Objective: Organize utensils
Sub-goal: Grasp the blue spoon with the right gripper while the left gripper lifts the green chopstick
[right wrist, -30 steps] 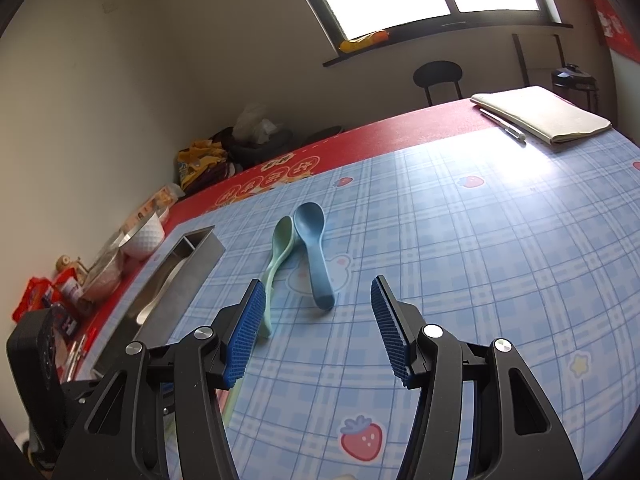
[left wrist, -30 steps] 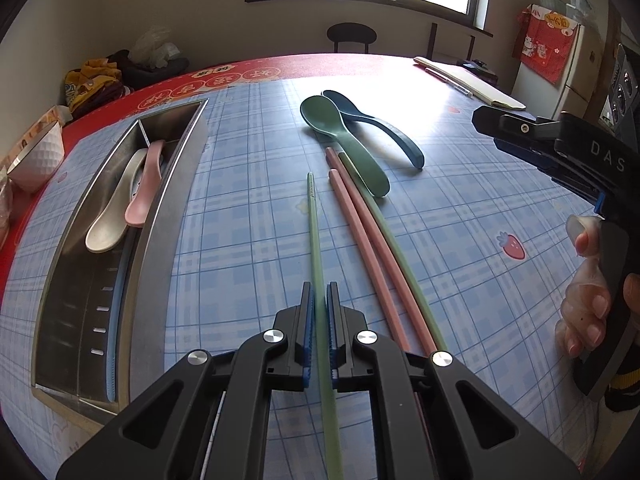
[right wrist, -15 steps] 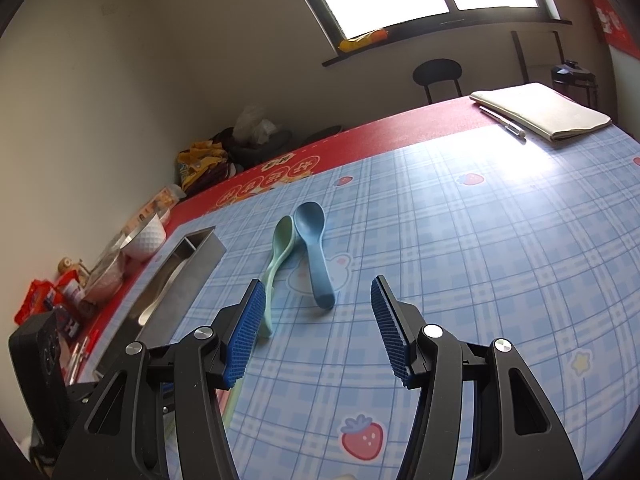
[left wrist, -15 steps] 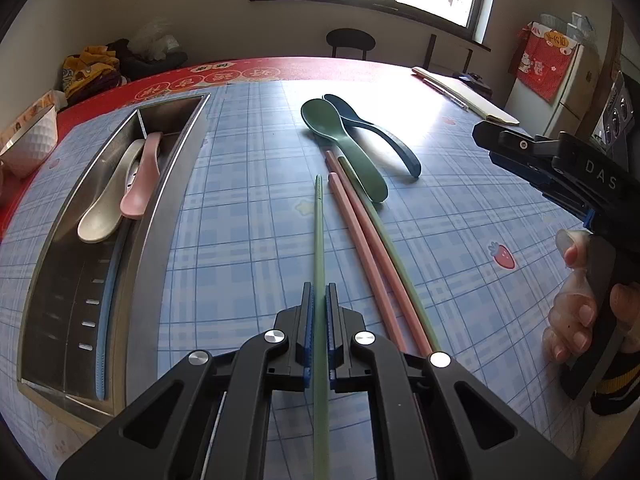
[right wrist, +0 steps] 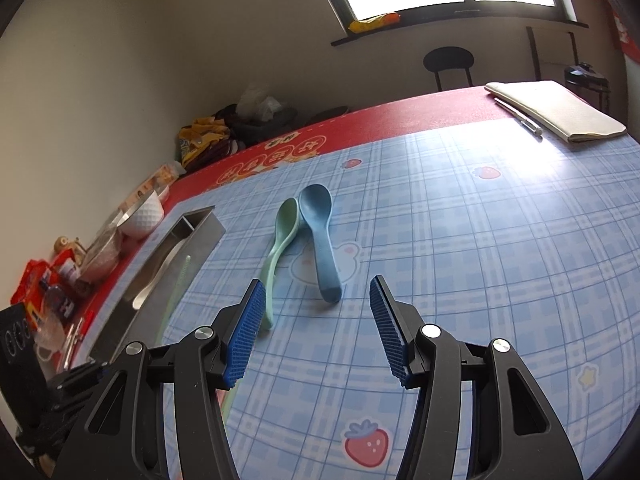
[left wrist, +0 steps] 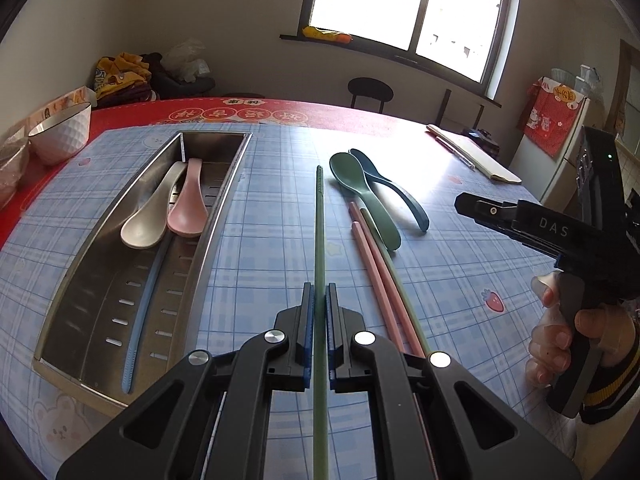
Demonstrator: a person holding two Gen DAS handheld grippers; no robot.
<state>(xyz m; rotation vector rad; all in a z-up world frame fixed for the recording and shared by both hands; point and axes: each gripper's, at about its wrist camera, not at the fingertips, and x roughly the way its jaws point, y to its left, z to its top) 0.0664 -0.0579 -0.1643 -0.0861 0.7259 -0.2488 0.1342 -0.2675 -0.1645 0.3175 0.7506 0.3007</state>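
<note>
Green chopstick (left wrist: 320, 240) clamped lengthwise above the table; pink chopsticks (left wrist: 376, 272), green spoon (left wrist: 362, 192), blue spoon (left wrist: 390, 188) mid-table; tray (left wrist: 100, 280) near left edge.

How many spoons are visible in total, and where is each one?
4. A beige spoon and a pink spoon lie in the metal tray. A green spoon and a dark blue spoon lie on the tablecloth. None seems hidden.

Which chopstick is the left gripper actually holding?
The green chopstick, clamped in the left gripper and lifted. The two pink chopsticks, the other green one beside them and the blue one in the steel tray lie loose.
</note>
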